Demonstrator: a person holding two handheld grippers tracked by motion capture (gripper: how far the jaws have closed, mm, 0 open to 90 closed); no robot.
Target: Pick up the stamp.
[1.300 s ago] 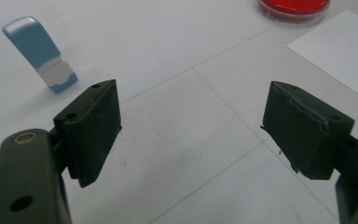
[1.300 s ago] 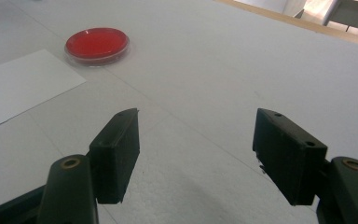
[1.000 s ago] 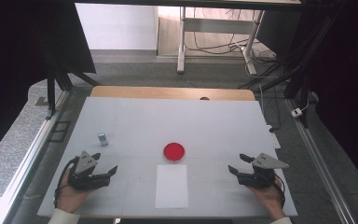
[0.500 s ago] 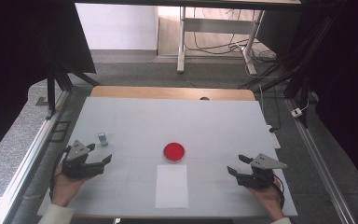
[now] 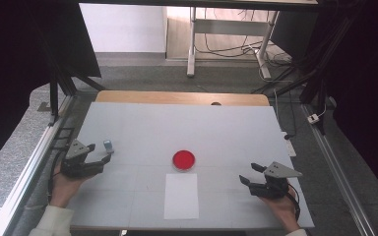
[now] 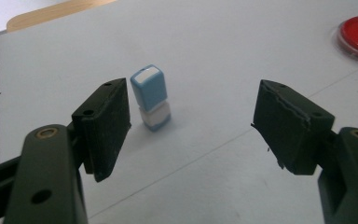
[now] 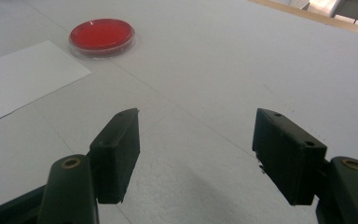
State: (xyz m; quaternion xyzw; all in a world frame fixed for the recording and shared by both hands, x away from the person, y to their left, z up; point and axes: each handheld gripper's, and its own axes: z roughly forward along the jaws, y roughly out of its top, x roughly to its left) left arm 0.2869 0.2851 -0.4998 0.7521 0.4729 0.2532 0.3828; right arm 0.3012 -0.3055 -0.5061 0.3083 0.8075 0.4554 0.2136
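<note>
Two tongs wait with jaws apart: the left tongs (image 6: pixel 191 126), jaws just closing a little, face the small blue stamp (image 6: pixel 150 97) to grab it; the right tongs (image 7: pixel 196 154) rest near.

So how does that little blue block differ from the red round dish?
The little blue block stands upright, taller than wide, blue above and white below; the red round dish lies flat and low, with a clear rim. The block sits just ahead of the left gripper, apart from its open jaws; the dish sits mid-table, far from both grippers. Both rest on the white table.
</note>
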